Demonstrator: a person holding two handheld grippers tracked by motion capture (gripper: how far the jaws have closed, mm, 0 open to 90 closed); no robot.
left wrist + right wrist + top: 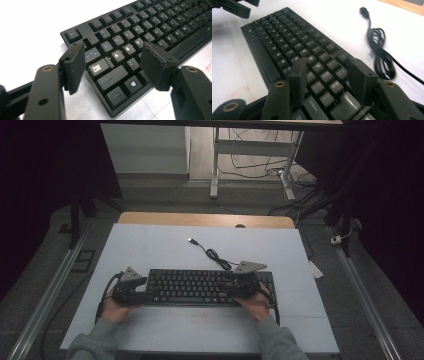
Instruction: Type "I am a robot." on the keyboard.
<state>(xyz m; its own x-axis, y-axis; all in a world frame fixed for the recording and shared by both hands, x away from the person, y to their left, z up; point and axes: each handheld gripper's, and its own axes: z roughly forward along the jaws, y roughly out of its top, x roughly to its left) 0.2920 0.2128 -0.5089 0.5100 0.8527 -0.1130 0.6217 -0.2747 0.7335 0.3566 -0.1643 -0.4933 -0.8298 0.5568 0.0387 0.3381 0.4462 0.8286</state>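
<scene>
Black plastic keyboard flat on white surface; left gripper and right gripper jaws released, straddling each end. Probably just placed; next: back off clear.

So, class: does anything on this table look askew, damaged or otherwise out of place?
Nothing looks damaged or spilled. The keyboard lies square to the white table. Its cable is loosely bundled behind it with the USB plug lying free, unconnected. Both grippers stand open over the keyboard's ends.
</scene>
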